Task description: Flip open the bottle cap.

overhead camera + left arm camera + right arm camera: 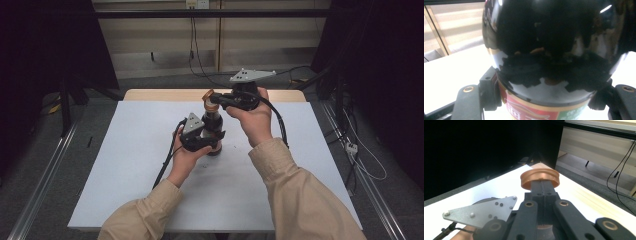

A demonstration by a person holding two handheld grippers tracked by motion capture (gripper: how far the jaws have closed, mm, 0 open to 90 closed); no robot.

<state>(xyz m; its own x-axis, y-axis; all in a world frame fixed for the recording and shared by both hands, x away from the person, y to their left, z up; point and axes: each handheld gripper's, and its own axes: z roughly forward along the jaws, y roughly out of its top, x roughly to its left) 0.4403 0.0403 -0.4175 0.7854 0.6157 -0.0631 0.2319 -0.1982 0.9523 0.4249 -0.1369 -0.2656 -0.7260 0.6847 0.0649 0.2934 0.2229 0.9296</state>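
1. The left claw [212,137] is clamped on the lower body of a dark glass jar [214,125]; in the left gripper view its two jaws press the jar [549,50] from either side, just above a red and green label [534,110].
2. The jar stands upright on the white counter [125,165], directly between the left claw's jaws.
3. The right claw [212,100] is raised just above the jar's mouth and to the right of the left claw.
4. Its jaws are nearly together, pinching the rim of a copper-coloured lid [540,178].
5. The lid [208,95] is tilted, sitting at the right claw's tip, apart from the jar.
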